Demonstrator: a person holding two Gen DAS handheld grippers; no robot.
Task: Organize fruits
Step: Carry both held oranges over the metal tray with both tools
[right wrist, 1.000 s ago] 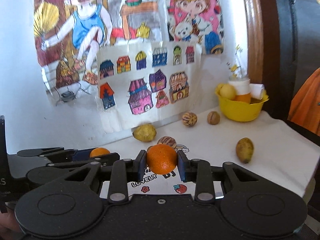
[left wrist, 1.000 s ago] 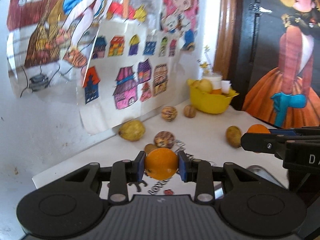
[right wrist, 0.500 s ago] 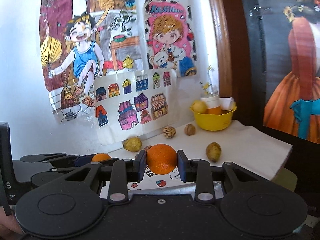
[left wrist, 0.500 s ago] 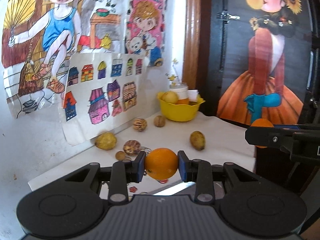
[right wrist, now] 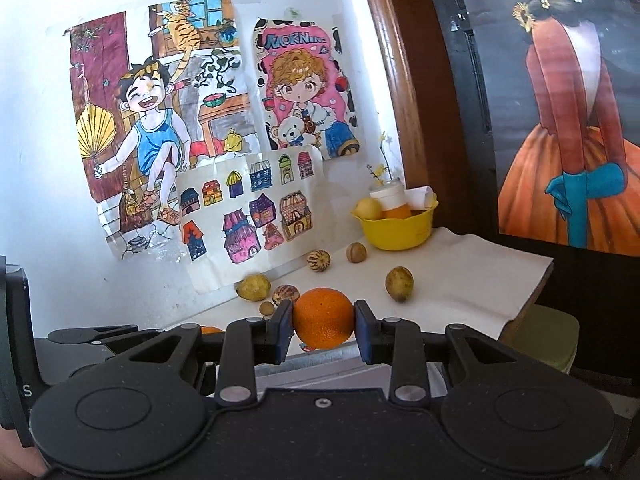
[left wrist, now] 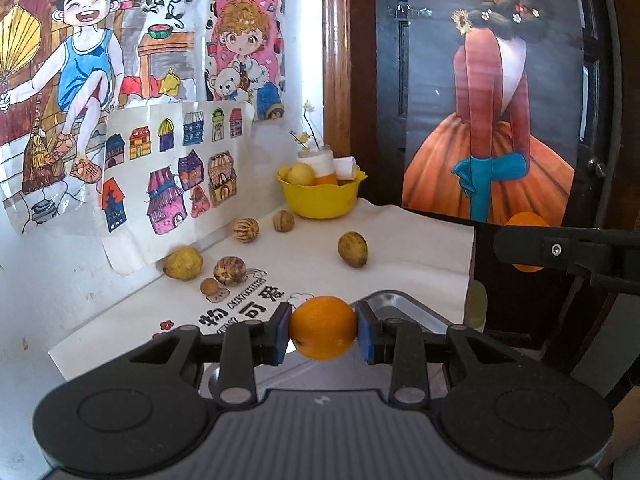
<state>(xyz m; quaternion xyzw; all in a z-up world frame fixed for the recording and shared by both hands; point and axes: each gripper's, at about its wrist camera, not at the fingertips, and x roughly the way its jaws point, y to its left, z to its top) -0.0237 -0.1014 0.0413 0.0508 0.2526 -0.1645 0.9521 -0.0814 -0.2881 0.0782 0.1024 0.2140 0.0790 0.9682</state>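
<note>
My left gripper (left wrist: pixel 322 334) is shut on an orange (left wrist: pixel 322 333) and holds it in the air in front of the table's near edge. My right gripper (right wrist: pixel 322 324) is shut on a second orange (right wrist: pixel 323 323), also lifted; it shows at the right of the left wrist view (left wrist: pixel 525 221). A yellow bowl (left wrist: pixel 320 199) with fruit and a white cup stands at the table's far corner. Several loose fruits lie on the white cloth: a yellow-green one (left wrist: pixel 183 263), a striped one (left wrist: pixel 229 271), another striped one (left wrist: pixel 246 229) and an oval one (left wrist: pixel 352 249).
Drawings (left wrist: pixel 176 172) hang on the white wall to the left. A dark door with a painted girl (left wrist: pixel 492 128) stands to the right. A metal tray edge (left wrist: pixel 394 300) lies below my left gripper. A green stool (right wrist: pixel 548 336) stands past the table's right edge.
Both grippers have pulled back and up from the table with their oranges; the table and bowl look farther away and more of the wall and door shows.
</note>
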